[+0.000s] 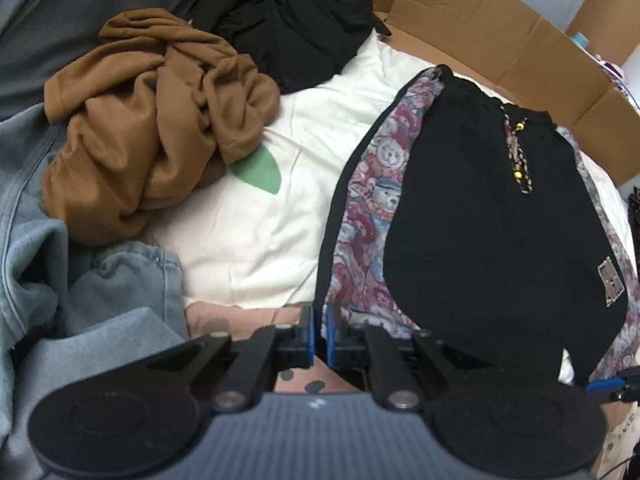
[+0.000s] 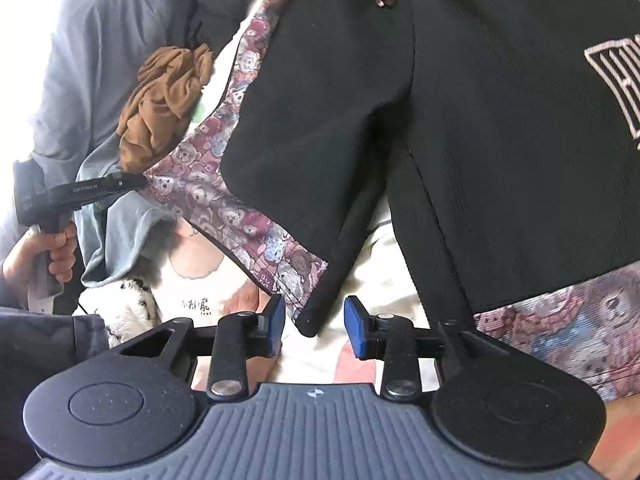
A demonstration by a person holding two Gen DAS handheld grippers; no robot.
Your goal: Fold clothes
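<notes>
Nearest of all, the left gripper is seen with its blue pads pressed almost together at the near edge of the bed; the black hem of the shorts lies just beside its tips, but whether cloth is pinched between them cannot be told. The right gripper is held spread, its pads standing to either side of the lower corner of one trouser leg, close to the fabric without closing on it.

Beyond the tips, the shorts are laid flat and spread out on the white cover, black in front with bear-print panels down both sides, the drawstring pointing toward the far edge. No crease or doubled layer is shown, so the garment is judged to be at the laying-out stage of a fold. A grip on each leg hem would be called for next, the right jaws being shut on the corner they straddle, so that one half can be carried over the other.

Farther off, toward the far left corner, a crumpled brown garment and a black garment are piled unfolded, with denim along the left edge. A cardboard wall is seen behind the far edge.
</notes>
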